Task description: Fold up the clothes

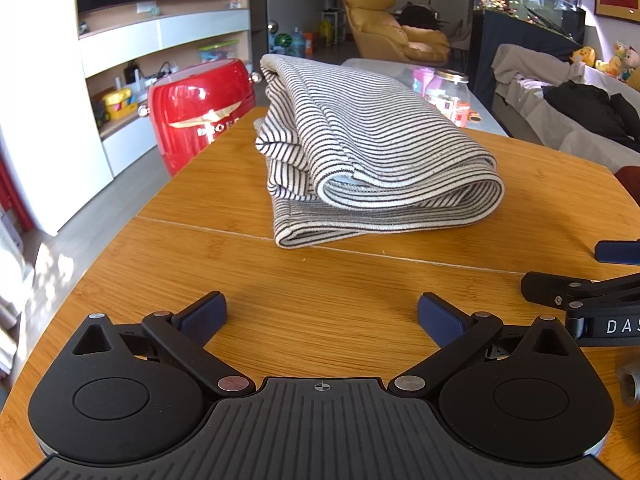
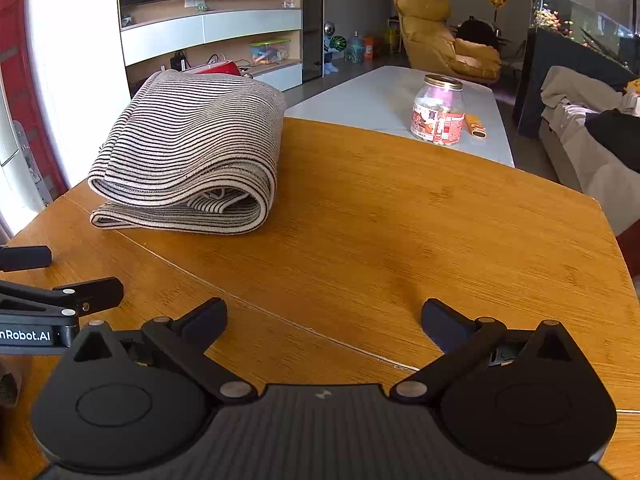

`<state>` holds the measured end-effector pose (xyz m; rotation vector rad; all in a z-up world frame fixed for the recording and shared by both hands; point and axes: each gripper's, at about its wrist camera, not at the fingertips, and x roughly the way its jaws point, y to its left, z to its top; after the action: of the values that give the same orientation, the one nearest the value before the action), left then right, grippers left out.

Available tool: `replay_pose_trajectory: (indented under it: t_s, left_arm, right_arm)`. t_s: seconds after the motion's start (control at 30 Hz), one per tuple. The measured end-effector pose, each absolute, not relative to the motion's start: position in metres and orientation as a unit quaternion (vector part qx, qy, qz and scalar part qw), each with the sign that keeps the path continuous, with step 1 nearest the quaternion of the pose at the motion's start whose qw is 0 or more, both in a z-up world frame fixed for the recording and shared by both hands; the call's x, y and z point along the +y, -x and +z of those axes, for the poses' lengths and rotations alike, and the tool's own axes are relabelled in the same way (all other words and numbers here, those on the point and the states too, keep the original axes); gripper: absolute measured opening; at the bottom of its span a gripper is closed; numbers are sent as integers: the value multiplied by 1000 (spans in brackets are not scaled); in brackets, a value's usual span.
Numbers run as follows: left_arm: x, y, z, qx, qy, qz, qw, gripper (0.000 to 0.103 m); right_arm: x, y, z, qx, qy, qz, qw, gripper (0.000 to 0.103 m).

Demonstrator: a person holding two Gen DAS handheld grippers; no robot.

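Spanning table: a bamboo-grained wooden table [image 1: 360,280] lies under both pairs of fingers and runs far ahead of them, with a thin seam crossing it just beyond the fingertips.
Grey table: a lower pale tabletop [image 2: 384,96] stands past the far edge of the wooden one, well beyond the right fingers.
Garment: a black-and-white striped garment [image 1: 372,148] lies folded in a thick rolled stack on the wooden table, straight ahead of the left fingers and a little to their right; from the right wrist view the same stack [image 2: 192,152] sits ahead and to the left of the right fingers, its rolled edge facing the camera. Neither gripper touches it.
Red case: a glossy red hard-shell case [image 1: 200,108] stands off the table, ahead and left of the left fingers.
Jar: a clear jar with a metal lid [image 2: 438,110] stands on the grey table, ahead and slightly right of the right fingers.
Left gripper: the left gripper [image 1: 322,316] hovers low over bare wood, its blue-padded fingers [image 1: 440,320] spread wide with nothing between them.
Right gripper: the right gripper [image 2: 324,320] is likewise spread wide over bare wood and grips nothing; it sits just beside the left one, each showing at the edge of the other's view.
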<state>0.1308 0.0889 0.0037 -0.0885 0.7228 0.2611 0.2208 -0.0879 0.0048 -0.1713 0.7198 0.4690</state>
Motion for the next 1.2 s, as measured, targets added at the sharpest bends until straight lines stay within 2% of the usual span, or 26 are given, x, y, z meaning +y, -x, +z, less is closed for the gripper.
replay_pose_trajectory:
  t_s: [1.2]
  left_arm:
    - [92,-132,4,353,44,126,926,103]
  right_arm:
    - [-90,-220,4,348,80,223,907,103]
